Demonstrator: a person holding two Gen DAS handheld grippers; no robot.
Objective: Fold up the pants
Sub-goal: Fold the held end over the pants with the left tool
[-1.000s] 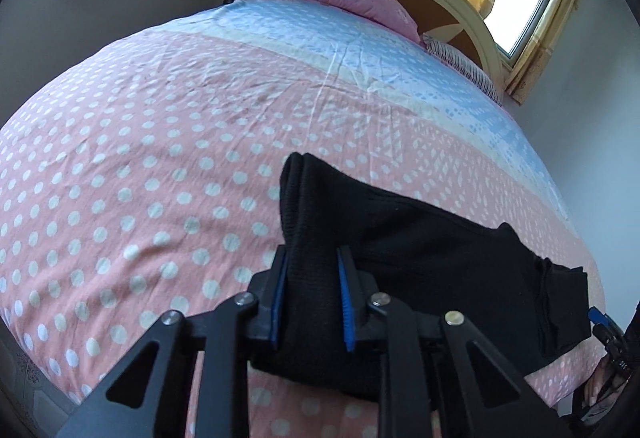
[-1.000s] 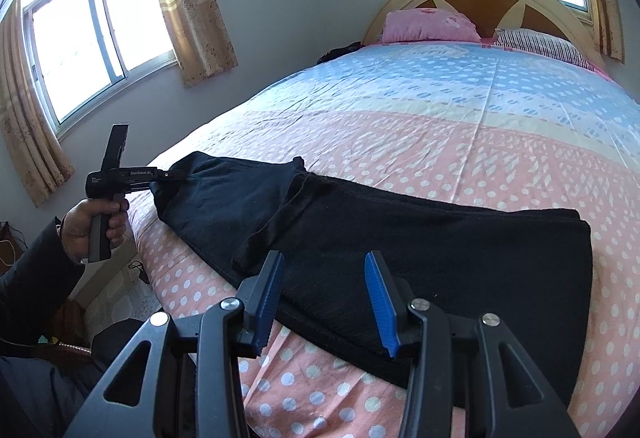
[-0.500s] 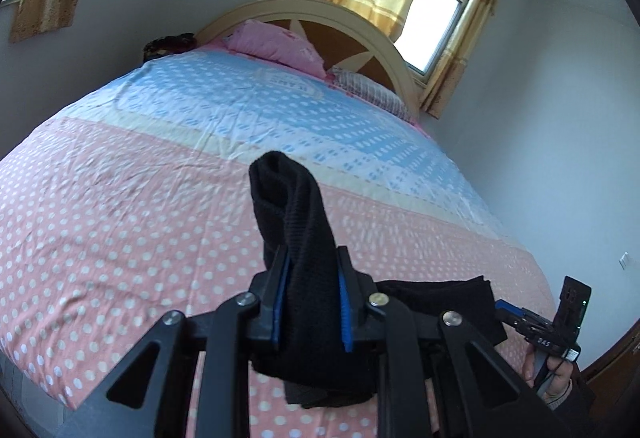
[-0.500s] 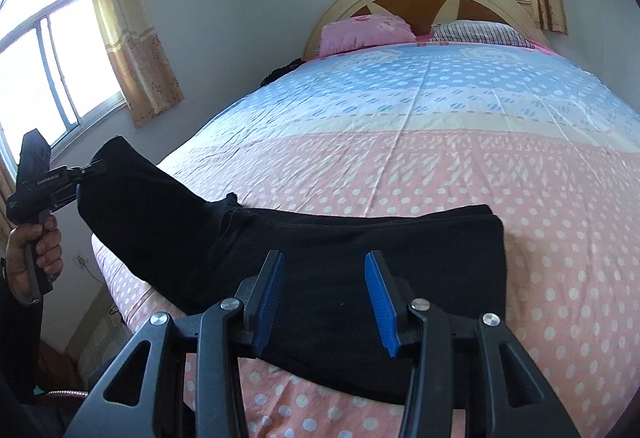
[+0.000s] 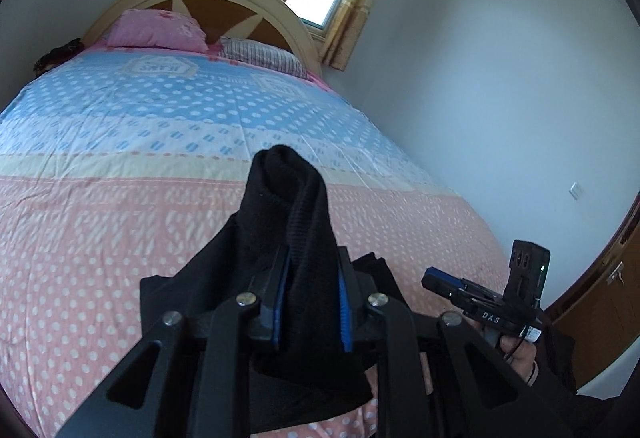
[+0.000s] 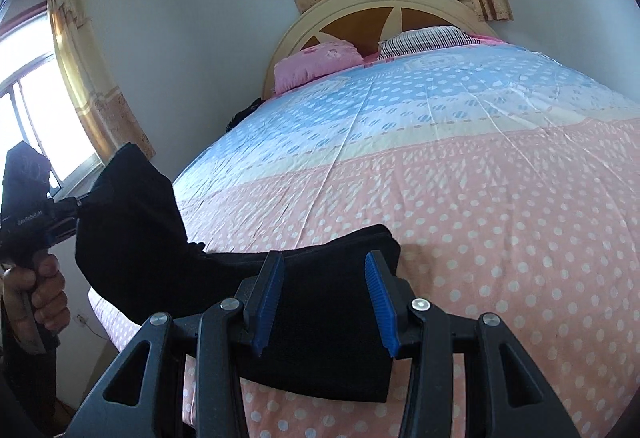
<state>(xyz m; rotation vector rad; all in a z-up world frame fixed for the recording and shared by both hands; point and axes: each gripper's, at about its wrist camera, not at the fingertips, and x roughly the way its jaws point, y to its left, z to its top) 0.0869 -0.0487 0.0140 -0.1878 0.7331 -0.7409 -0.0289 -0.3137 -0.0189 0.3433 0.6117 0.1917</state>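
So on the left side, the left gripper has its blue pads pinched tight on a bunched-up end of the black pants, and that end is lifted clear of the bed. My read is it's held high like that so the fabric can swing over the rest of the pants without dragging on the dotted sheet. From the other camera you can see the raised part hanging off that gripper like a flap out past the bed's left edge.

Moving right, the rest of the pants lies flat on the pink part of the sheet near the foot of the bed. The right gripper hovers over that end with its fingers spread apart, nothing clamped between them as far as I can tell. Probably parked there to pin or catch the flat end when the fold lands.

Pillows sit up at the headboard, well out of the way.
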